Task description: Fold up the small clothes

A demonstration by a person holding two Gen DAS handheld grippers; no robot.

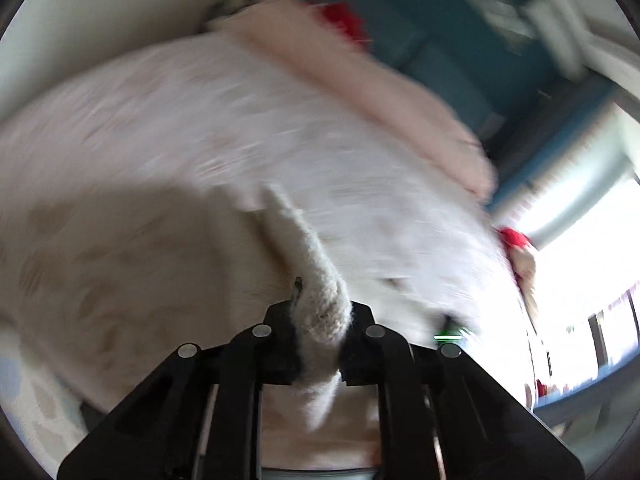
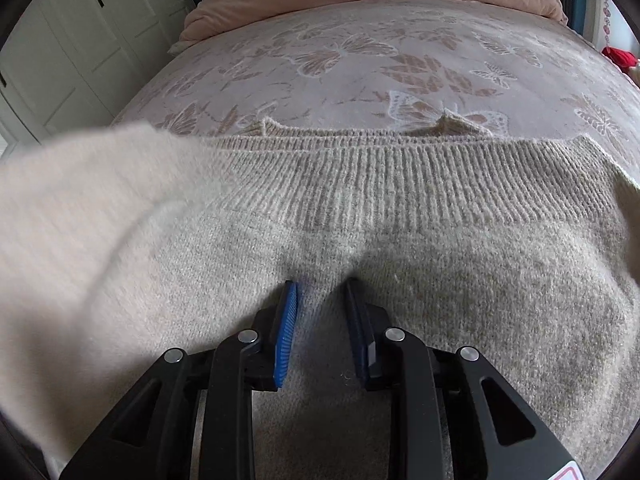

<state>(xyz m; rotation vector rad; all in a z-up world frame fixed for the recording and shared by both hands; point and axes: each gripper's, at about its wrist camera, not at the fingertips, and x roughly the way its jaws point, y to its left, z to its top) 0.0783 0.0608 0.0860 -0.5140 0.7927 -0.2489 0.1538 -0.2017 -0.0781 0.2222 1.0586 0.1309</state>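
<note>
Butterfly-print bed [image 2: 400, 60] lies ahead; my left hand-held gripper [image 1: 320, 320] pinches the sweater [image 2: 440, 280], my right hand-held gripper [image 2: 320, 296] gapes over it.

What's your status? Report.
Left gripper shut on sweater fold. Right gripper open, fingertips on knit. Nothing blocking on the bedspread.

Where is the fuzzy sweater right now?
In the right wrist view, the sweater lies spread on the butterfly bedspread, just ahead of the open right claw; its left part is lifted, pinched in the left claw.
</note>
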